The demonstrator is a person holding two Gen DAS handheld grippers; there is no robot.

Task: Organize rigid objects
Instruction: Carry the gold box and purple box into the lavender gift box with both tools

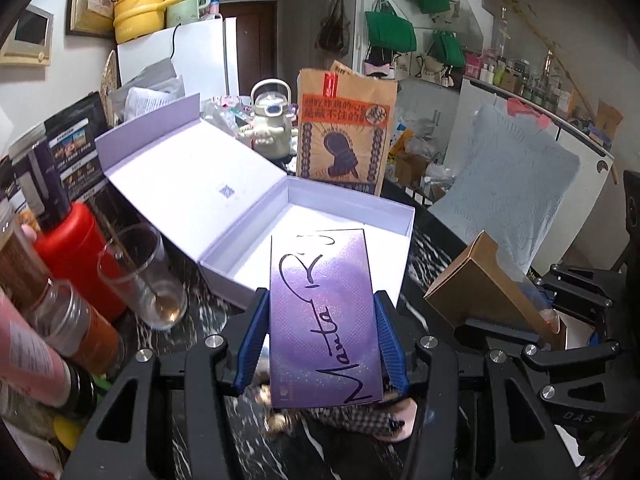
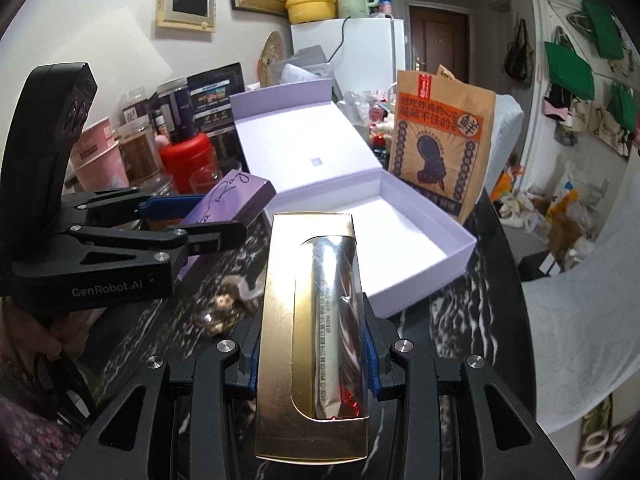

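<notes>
Your left gripper (image 1: 322, 344) is clamped on the purple box (image 1: 322, 320), held above the dark table short of the open lavender box (image 1: 404, 216); your right gripper (image 2: 310, 354) pinches the gold carton (image 2: 280, 320). Carry both over the near wall, lay them flat side by side, and avoid the brown bag (image 2: 438, 148) behind.

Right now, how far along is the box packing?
Done: the lavender box sits open on the table, lid back, tray looking empty. In hand: the left gripper is shut on the purple box, and the right gripper is shut on the gold box, both held above the table near the tray. Left: setting both inside, likely closing the lid.
</notes>
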